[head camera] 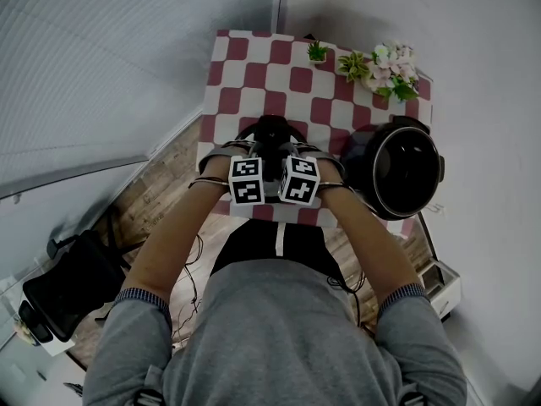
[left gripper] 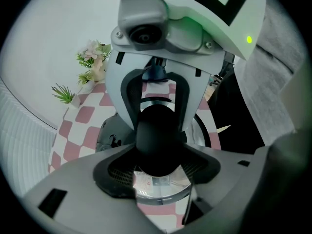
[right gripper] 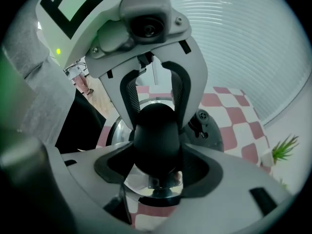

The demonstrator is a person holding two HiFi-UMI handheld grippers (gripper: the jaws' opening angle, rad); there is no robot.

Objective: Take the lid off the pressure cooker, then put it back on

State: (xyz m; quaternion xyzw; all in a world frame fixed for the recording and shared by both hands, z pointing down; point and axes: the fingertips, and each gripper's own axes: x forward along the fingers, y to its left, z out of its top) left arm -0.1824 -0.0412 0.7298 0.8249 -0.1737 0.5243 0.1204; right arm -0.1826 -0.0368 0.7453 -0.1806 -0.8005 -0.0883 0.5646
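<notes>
The pressure cooker lid (head camera: 270,132) has a silver disc (left gripper: 161,191) and a round black knob (left gripper: 157,139) (right gripper: 157,136). It hangs low over the near middle of the red-and-white checked table (head camera: 254,66). My left gripper (left gripper: 157,155) (head camera: 254,155) and right gripper (right gripper: 156,152) (head camera: 292,155) face each other. Both are shut on the knob from opposite sides. A dark part of the lid with a valve (right gripper: 208,126) (left gripper: 111,136) sticks out on the far side. The open black cooker pot (head camera: 406,169) stands to the right at the table's edge, apart from the lid.
A flower bunch (head camera: 390,68) and a small green plant (head camera: 318,52) stand at the table's far edge. A black bag (head camera: 72,290) lies on the floor at left. On the floor at right sits a white box (head camera: 439,286). Walls close in behind and beside the table.
</notes>
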